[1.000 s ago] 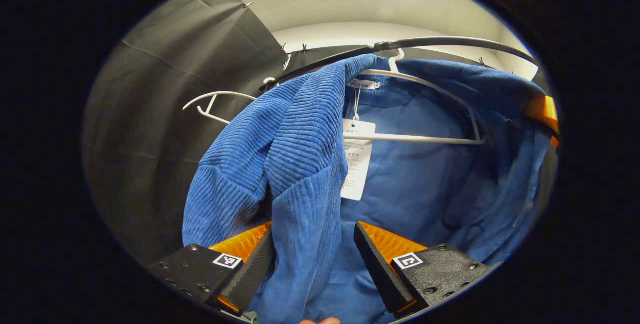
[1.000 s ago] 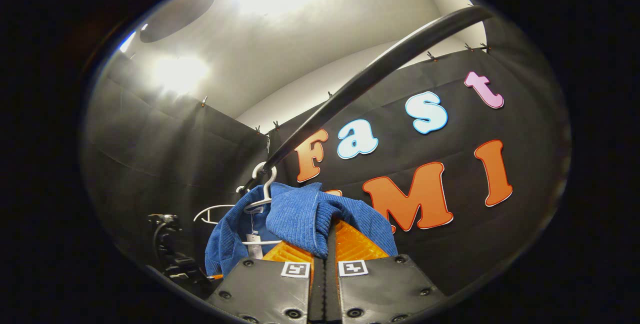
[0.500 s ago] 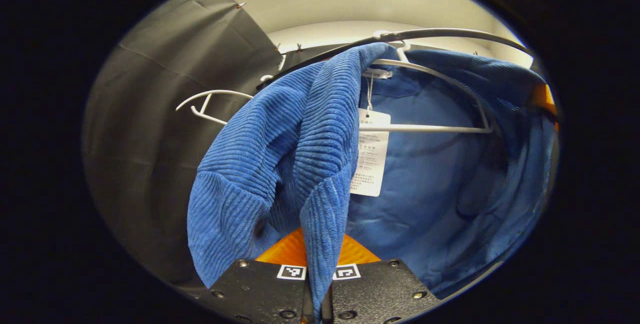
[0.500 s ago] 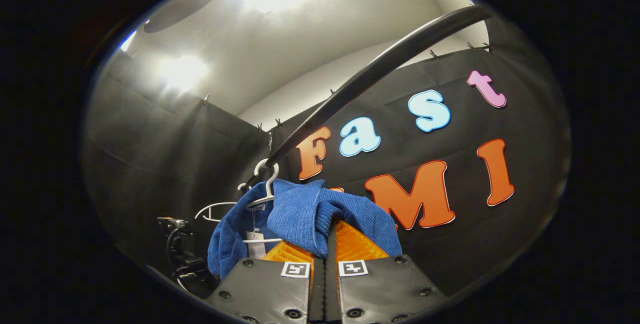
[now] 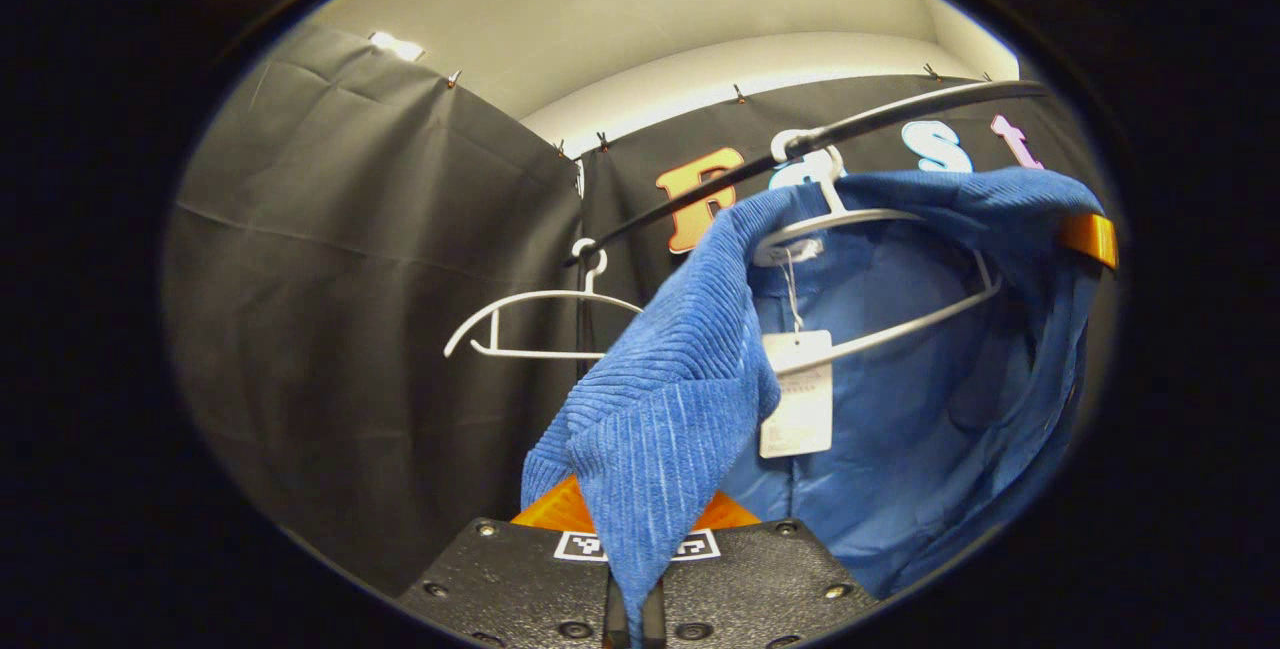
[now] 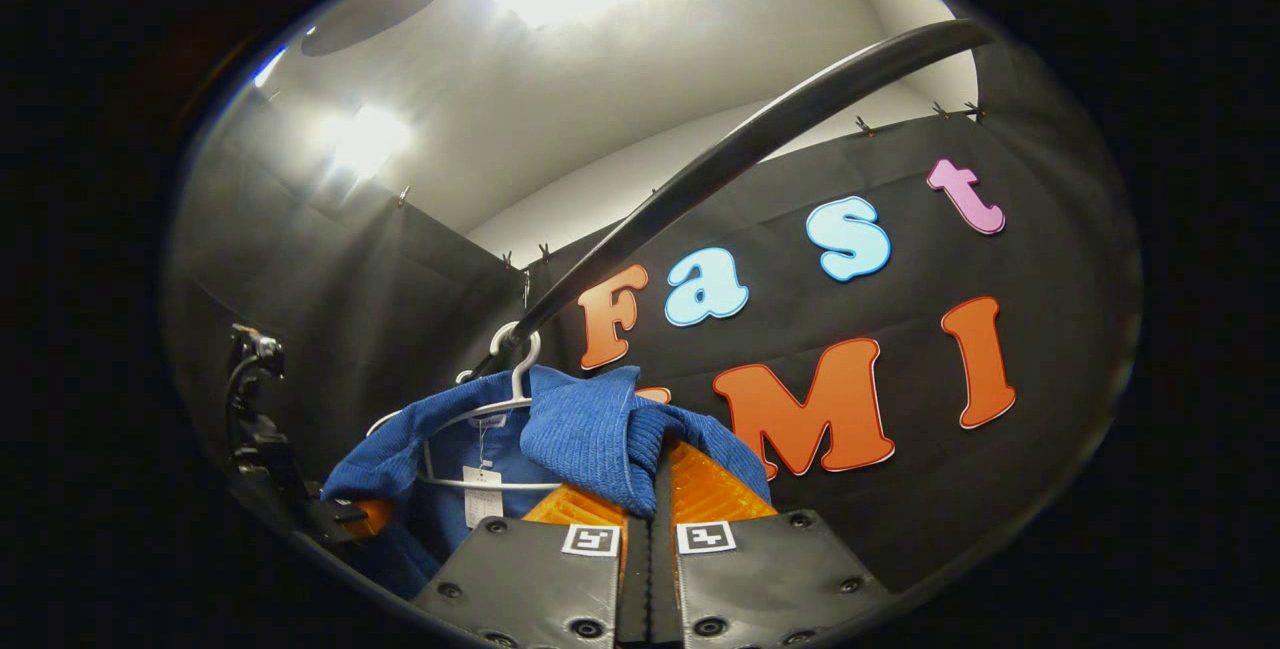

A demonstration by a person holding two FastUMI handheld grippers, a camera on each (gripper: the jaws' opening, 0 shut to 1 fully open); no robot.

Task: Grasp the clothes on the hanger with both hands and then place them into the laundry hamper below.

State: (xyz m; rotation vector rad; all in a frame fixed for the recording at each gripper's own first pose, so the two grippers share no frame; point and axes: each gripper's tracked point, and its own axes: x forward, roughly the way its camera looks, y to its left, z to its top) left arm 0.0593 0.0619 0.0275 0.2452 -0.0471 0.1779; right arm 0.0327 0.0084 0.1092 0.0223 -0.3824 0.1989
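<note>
A blue corduroy garment (image 5: 900,399) hangs open on a tilted white hanger (image 5: 880,329) hooked on the black rail (image 5: 900,114). Its near front edge runs down into my left gripper (image 5: 630,569), whose fingers are shut on the cloth. A paper tag (image 5: 797,394) dangles inside the collar. In the right gripper view the same garment (image 6: 590,434) bunches over my right gripper (image 6: 650,489), which is shut on its other shoulder. That right gripper also shows at the far right of the left gripper view (image 5: 1090,237). The left gripper shows low at the left of the right gripper view (image 6: 340,519).
An empty white hanger (image 5: 540,324) hangs on the rail to the left of the garment. The rail (image 6: 760,139) arcs overhead in the right gripper view. Black cloth walls stand close behind and to the left.
My left gripper went from open around the garment's front edge to shut on it, then drew back and left, stretching the cloth and tilting the hanger. The right gripper stayed shut.
</note>
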